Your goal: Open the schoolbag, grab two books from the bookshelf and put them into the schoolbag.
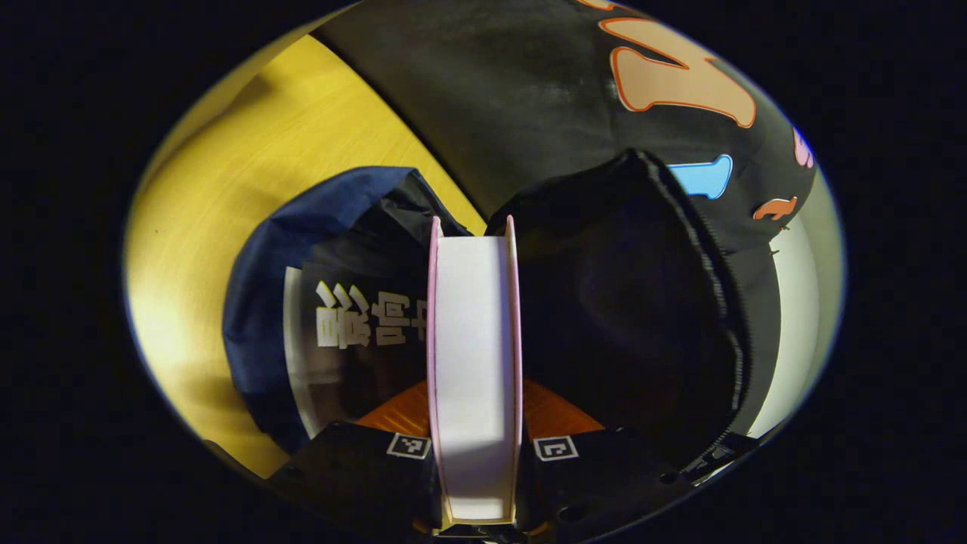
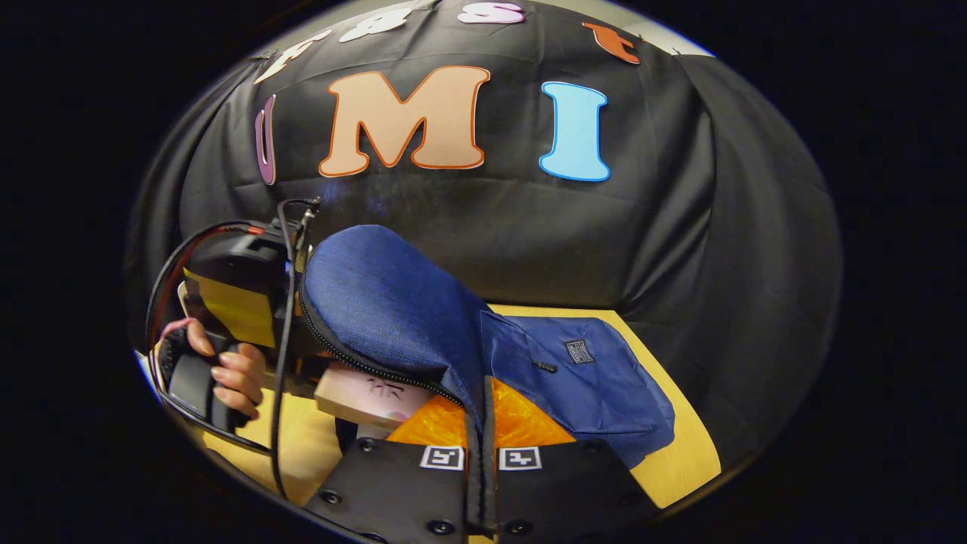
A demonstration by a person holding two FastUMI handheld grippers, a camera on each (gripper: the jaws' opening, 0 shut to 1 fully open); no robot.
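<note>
Plainly, the pink-covered book (image 1: 474,363) is clamped edge-on between the fingers of the left gripper (image 1: 474,453), its white page block facing the camera and its far end reaching into the open mouth of the navy schoolbag (image 1: 264,302). It looks a stiff, fairly thick volume with smooth covers, so it should hold its shape but could slide if the pinch slackens; squeezing both covers near the spine or lower edge, as now, seems the soundest grip. A second book (image 1: 355,332), dark with pale lettering, already lies inside the bag beside it, making two books counted and one bag. The bag itself is soft cloth that sags and folds, so its opening wants propping. The right gripper (image 2: 481,453) does that: its fingers are closed on the zippered rim of the schoolbag (image 2: 393,302), lifting the flap, with a book corner (image 2: 363,397) visible under it in the right gripper view. There too the person's hand (image 2: 227,370) grips the left gripper's handle. Everything rests on one yellow wooden table (image 1: 227,189), against the black cloth wall (image 2: 680,227).
</note>
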